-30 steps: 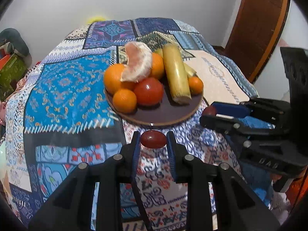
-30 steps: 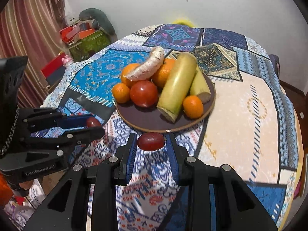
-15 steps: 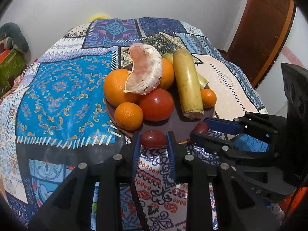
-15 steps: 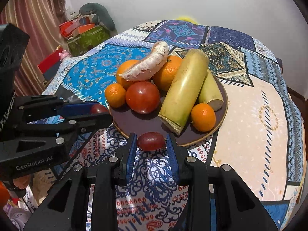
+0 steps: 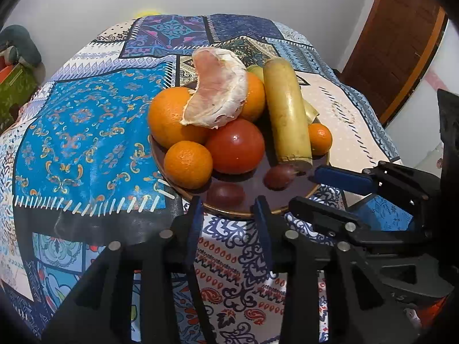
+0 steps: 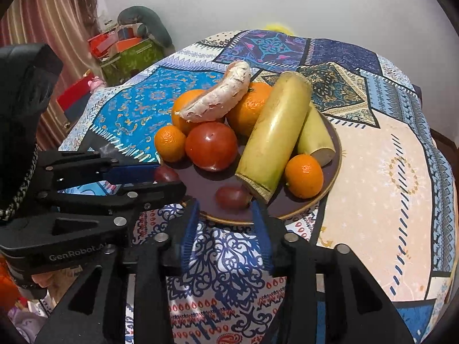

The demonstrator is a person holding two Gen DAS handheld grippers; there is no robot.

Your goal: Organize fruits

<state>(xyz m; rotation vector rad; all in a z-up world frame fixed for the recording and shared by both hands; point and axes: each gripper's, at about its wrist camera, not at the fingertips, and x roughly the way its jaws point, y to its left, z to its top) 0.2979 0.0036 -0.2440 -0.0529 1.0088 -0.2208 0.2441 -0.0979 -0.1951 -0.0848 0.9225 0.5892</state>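
Observation:
A dark brown plate (image 5: 249,210) (image 6: 330,197) holds oranges, a red tomato (image 5: 235,146) (image 6: 211,145), a long yellow-green stalk (image 5: 287,111) (image 6: 272,140) and a peeled citrus segment (image 5: 218,94). Two dark red grapes lie on the plate's near part. My left gripper (image 5: 228,205) (image 6: 167,179) is open, with one grape (image 5: 226,193) (image 6: 165,174) just ahead of its fingertips. My right gripper (image 6: 225,209) (image 5: 311,186) is open, with the other grape (image 6: 233,197) (image 5: 278,176) lying on the plate just ahead of its fingertips.
The plate sits on a round table under a patterned blue patchwork cloth (image 5: 86,132) (image 6: 387,172). A brown door (image 5: 401,37) stands at the right. Boxes and clutter (image 6: 126,48) stand by the curtain at the left.
Both grippers moved forward over the plate's rim and opened. Each let go of its grape, and both grapes now lie on the plate.

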